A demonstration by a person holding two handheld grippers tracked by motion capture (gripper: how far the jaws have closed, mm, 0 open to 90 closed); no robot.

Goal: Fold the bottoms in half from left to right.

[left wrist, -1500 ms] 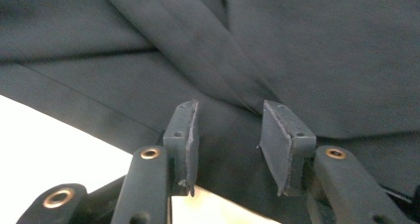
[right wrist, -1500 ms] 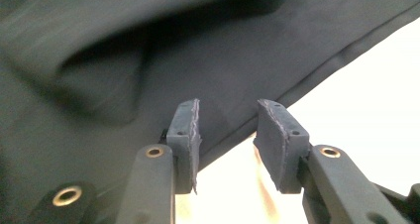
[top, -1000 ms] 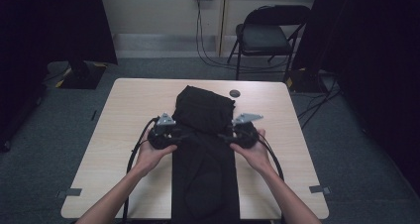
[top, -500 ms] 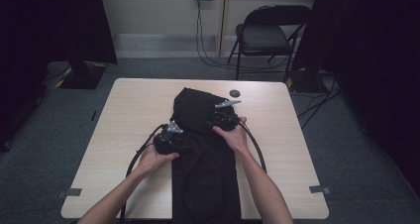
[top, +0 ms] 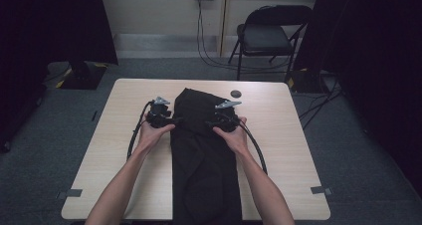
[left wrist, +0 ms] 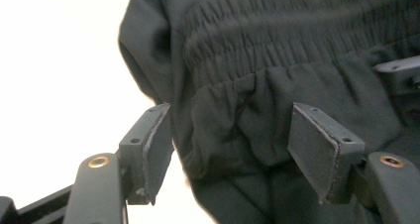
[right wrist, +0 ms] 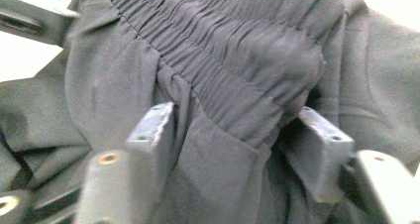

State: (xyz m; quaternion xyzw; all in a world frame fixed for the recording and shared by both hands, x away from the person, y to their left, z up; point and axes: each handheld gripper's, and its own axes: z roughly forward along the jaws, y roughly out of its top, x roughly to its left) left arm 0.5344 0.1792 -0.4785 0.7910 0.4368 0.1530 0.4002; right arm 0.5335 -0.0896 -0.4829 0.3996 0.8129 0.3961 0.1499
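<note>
Holding a gripper in each hand, I work over the black trousers (top: 204, 150) that lie lengthwise down the middle of the table (top: 124, 150), waistband at the far end and legs running toward me and over the near edge. My left gripper (top: 171, 120) sits at the left edge of the garment just below the waistband. Its jaws have just been opening and now stand wide apart. In the left gripper view a fold of dark cloth (left wrist: 237, 130) under the gathered elastic lies between the pads, which do not press on it; the left pad is right at the cloth's edge, with pale tabletop beside it. My right gripper (top: 213, 123) rests on the right part of the garment, pointing inward toward the other. Its jaws have just been closing, and the right gripper view shows a bunched ridge of the elastic waistband (right wrist: 223, 70) between them, cloth against both pads. A small dark round object (top: 236, 93) lies on the table beyond the trousers.
</note>
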